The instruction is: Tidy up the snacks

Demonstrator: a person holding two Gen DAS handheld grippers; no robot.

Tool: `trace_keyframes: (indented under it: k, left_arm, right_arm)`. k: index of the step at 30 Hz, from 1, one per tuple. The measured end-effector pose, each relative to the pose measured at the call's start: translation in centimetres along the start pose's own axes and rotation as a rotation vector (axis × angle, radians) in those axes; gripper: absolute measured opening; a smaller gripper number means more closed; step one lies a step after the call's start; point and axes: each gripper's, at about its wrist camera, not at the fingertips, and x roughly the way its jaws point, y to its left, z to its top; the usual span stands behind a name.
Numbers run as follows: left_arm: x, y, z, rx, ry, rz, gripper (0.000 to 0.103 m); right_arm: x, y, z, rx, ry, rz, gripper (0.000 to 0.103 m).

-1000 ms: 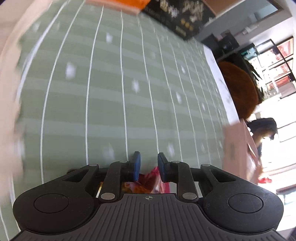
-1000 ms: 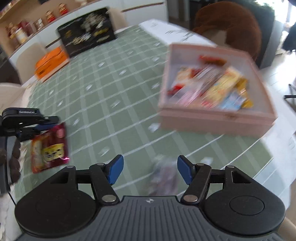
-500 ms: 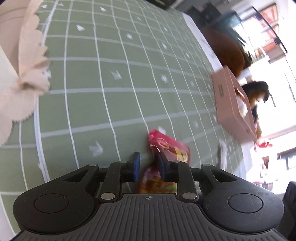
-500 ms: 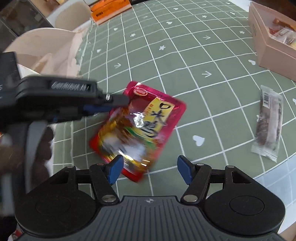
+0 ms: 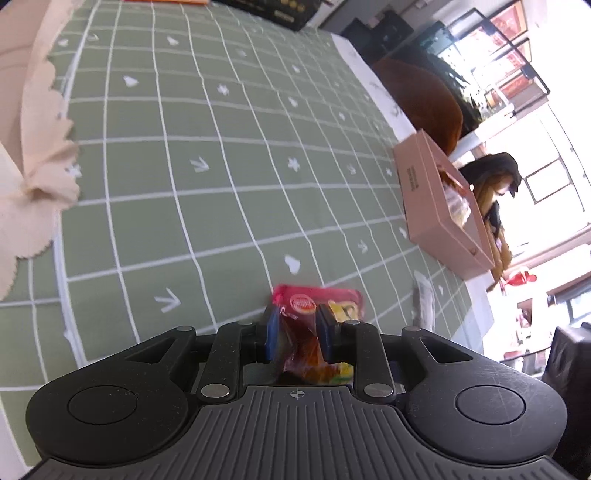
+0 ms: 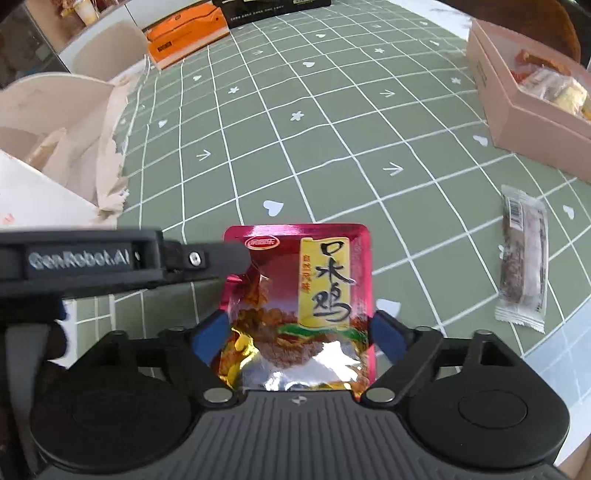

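A green tablecloth (image 6: pixel 332 122) with a white grid and small white arrows, hearts and stars covers the table. At its far edge lie an orange box (image 6: pixel 184 33) and, just beside it, a black box with pale lettering (image 6: pixel 273 9); a pale chair back (image 6: pixel 107 44) stands near the orange box. Beyond the table's far side sits a brown rounded seat (image 5: pixel 424 99), with bright windows (image 5: pixel 554 155) behind it.

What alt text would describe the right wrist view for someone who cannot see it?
A red snack pouch, pinched at its upper left corner by the left gripper, sits between the open right gripper fingers above a green checked tablecloth. A clear-wrapped snack bar and a pink box lie to the right.
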Motion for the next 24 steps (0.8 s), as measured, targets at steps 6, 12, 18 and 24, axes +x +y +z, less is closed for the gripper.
trace_keyframes:
  k: [6,12,18,24]
  left_arm:
    - [-1.4,0.4,0.9,-0.017,-0.062,0.057,0.026]
    - [-0.8,0.7,0.4,-0.017,-0.031,0.059,0.026]
    - [-0.2,0.8,0.2,-0.028,-0.024,0.047,0.026]
    - [0.4,0.2,-0.2,-0.023,0.0,0.053,0.026]
  right_arm:
    - [1.9,2.8,0.4,-0.089,0.004,-0.141,0.101]
    - [2.1,1.7,1.3,-0.086,-0.011,-0.14,0.103]
    - [0.6,-0.6,2.5,-0.103,0.012,-0.08,0.066]
    - [-0.5,-3.0,2.2,-0.071,0.044,-0.028,0.043]
